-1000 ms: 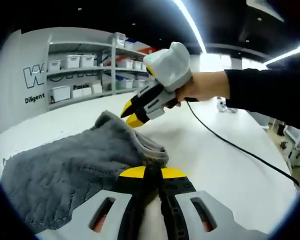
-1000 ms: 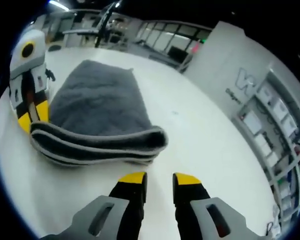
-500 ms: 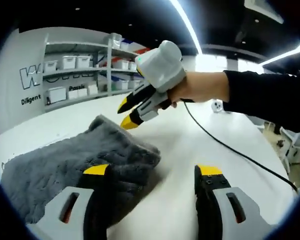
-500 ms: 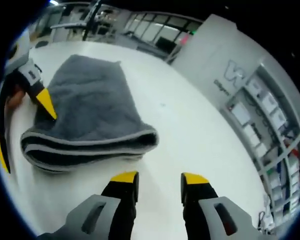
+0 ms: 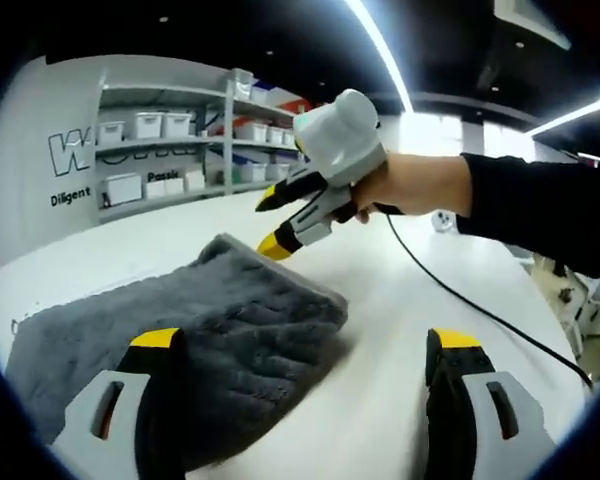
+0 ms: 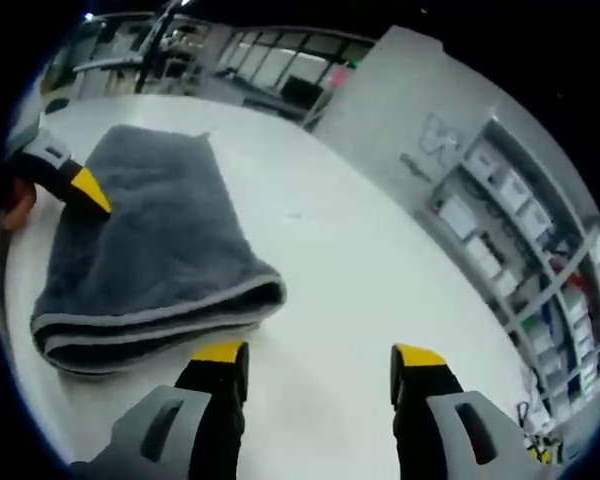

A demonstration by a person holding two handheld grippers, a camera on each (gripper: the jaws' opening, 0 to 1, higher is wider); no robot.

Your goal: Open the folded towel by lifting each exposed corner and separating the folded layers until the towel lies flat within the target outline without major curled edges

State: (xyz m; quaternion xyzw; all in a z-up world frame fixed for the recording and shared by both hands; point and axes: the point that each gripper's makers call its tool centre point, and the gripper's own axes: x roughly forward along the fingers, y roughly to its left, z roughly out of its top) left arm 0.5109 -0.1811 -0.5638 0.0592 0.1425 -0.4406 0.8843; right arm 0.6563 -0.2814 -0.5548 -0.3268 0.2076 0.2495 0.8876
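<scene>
L gripper (image 5: 305, 345): jaws wide apart, straddling folded grey towel (image 5: 170, 320) edge. R gripper (image 6: 318, 360): jaws apart, towel just ahead-left on white table (image 6: 360, 270); shelving w/ bins (image 6: 520, 240) beyond.

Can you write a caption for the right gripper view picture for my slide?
Open right tool hovering beside a folded grey towel on a white table.
</scene>
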